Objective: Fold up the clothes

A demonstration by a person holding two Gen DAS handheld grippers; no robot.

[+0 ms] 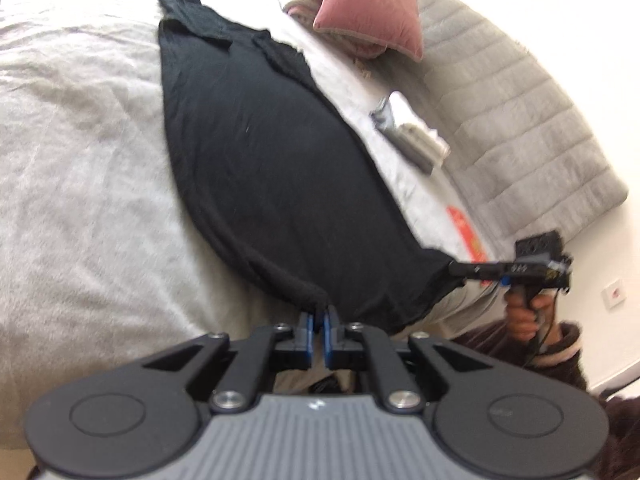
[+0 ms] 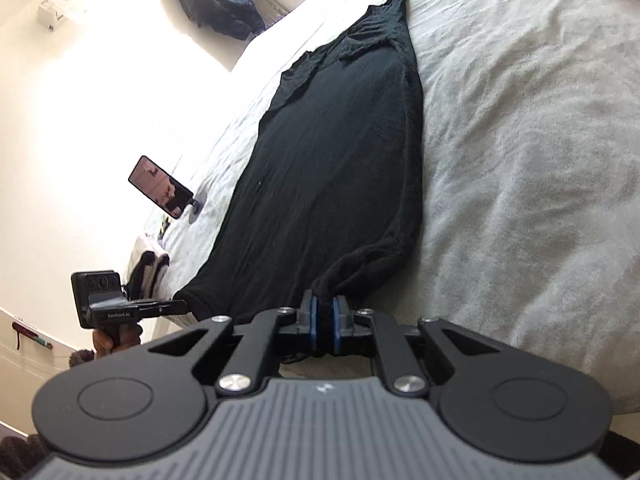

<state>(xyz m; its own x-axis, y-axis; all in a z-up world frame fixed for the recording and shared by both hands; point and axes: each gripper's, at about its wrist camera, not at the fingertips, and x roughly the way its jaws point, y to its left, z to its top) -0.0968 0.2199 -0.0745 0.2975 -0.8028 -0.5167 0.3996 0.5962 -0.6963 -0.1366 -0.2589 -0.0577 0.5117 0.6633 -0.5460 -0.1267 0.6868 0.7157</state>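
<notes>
Black jersey garment (image 1: 276, 168), long and dark, laid lengthwise across the pale grey fleece blanket (image 1: 80, 184) that covers the bed; its far end with the folded-over collar or sleeve part lies toward the bed's far edge, its near hem hangs at the near edge, lifted by me at both corners.

Left gripper (image 1: 319, 316): my blue-padded fingers are pressed together on one bunched near corner of the garment, cloth pinched between the pads.

Right gripper (image 2: 325, 307): fingers likewise closed tight on the other near corner, a gathered wad of black cloth held between the blue pads (image 2: 336, 320). Seen from the left wrist view, this gripper sits at the hem's opposite end, my right hand (image 1: 528, 312) wrapped round its handle.

Hem between the two grips: stretched roughly along the bed's near edge, slightly slack.

Pink cushion (image 1: 372, 4): at the far corner of the bed, against the grey quilted headboard (image 1: 516, 120).

Small folded items (image 1: 416, 136), white and grey: on the blanket beside the headboard edge, apart from the garment.

Phone on a stand (image 2: 160, 186): upright near the bed's side edge, just beside the garment.

Dark blue jacket (image 2: 216, 0): hanging on the wall beyond the bed.
</notes>
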